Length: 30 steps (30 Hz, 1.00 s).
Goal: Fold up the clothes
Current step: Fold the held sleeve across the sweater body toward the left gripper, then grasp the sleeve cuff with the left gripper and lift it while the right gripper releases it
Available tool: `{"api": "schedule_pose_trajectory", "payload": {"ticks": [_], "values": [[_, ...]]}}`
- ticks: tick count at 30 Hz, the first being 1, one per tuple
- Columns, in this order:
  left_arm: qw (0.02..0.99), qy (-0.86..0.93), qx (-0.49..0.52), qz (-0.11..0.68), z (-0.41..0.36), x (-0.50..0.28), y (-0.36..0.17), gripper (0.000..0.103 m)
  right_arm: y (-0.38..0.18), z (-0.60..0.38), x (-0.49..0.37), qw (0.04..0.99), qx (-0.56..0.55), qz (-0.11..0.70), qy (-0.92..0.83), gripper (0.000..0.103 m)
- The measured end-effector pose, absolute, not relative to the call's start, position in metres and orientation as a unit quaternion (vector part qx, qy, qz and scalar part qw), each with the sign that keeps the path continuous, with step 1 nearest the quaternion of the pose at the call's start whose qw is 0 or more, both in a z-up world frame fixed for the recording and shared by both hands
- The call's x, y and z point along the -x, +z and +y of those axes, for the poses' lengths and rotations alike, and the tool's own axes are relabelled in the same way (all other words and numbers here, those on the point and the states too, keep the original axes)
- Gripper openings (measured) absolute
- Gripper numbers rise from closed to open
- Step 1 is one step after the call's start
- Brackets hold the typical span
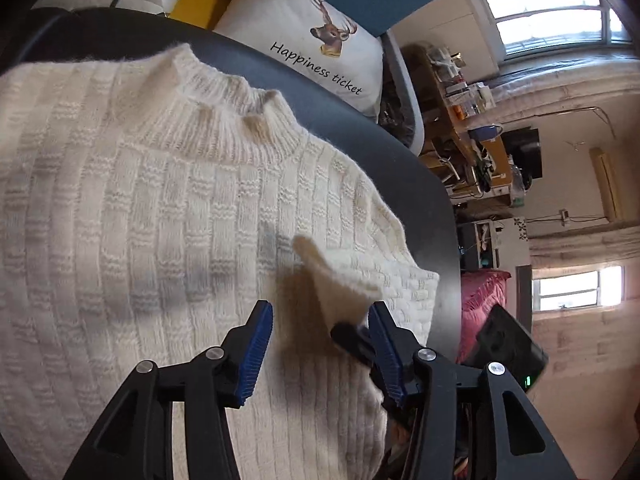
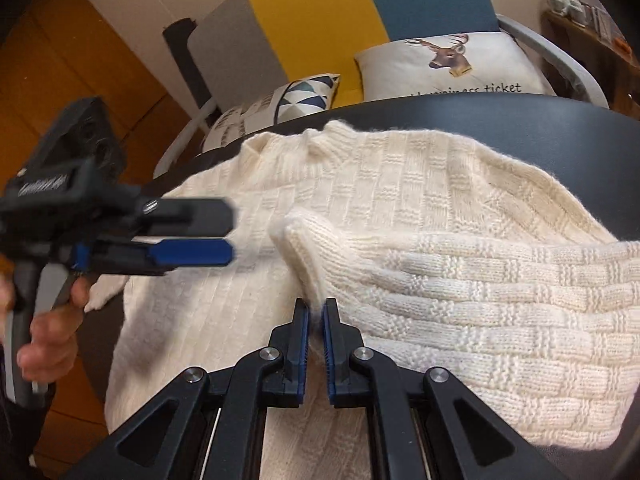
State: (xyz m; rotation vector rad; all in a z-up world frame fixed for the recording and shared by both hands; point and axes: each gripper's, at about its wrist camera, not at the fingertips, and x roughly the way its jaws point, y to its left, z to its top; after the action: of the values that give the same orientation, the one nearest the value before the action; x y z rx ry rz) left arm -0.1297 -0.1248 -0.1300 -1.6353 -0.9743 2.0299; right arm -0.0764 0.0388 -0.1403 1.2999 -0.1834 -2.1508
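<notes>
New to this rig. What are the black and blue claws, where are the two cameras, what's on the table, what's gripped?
There is no robot arm. A person holds a handheld claw in each hand, and each claw carries a fisheye camera that looks forward along its two blue-padded fingers.

The left wrist view shows the left claw open over the sweater, with nothing pinched. The right wrist view shows the right claw shut on the cuff of a sleeve folded across the sweater's body. That view also catches the left claw from the side, with the person's hand on its handle.

A cream knit sweater lies on the dark round table, collar towards the far side. Behind the table a chair holds a deer cushion and a triangle-patterned cushion.
</notes>
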Motion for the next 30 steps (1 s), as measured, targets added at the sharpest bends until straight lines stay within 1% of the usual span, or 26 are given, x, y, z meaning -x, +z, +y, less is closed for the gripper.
{"api": "schedule_pose_trajectory", "payload": {"ticks": [4, 9, 13, 20, 27, 28, 29, 30], "values": [[0.176, 0.703, 0.590, -0.356, -0.118, 0.139, -0.139, 0.051, -0.134, 0.040, 0.069, 0.315, -0.481, -0.053, -0.816, 0.006], [0.176, 0.699, 0.598, -0.351, -0.108, 0.144, -0.142, 0.051, -0.131, 0.030, 0.062, 0.321, -0.475, -0.016, -0.819, 0.006], [0.173, 0.699, 0.602, -0.345, -0.105, 0.147, -0.145, 0.051, -0.134, 0.030, 0.060, 0.318, -0.478, -0.013, -0.819, 0.006], [0.166, 0.697, 0.613, -0.332, -0.100, 0.139, -0.155, 0.050, -0.142, 0.020, 0.050, 0.306, -0.478, 0.045, -0.822, 0.006], [0.170, 0.681, 0.627, -0.337, -0.095, 0.132, -0.169, 0.049, -0.148, 0.017, 0.044, 0.299, -0.479, 0.065, -0.823, 0.006], [0.169, 0.682, 0.626, -0.337, -0.095, 0.131, -0.169, 0.048, -0.149, 0.018, 0.044, 0.299, -0.480, 0.063, -0.822, 0.006], [0.169, 0.683, 0.626, -0.337, -0.094, 0.130, -0.169, 0.045, -0.149, 0.019, 0.044, 0.299, -0.481, 0.062, -0.822, 0.006], [0.169, 0.685, 0.625, -0.335, -0.093, 0.130, -0.169, 0.037, -0.150, 0.019, 0.044, 0.300, -0.482, 0.060, -0.821, 0.007]]}}
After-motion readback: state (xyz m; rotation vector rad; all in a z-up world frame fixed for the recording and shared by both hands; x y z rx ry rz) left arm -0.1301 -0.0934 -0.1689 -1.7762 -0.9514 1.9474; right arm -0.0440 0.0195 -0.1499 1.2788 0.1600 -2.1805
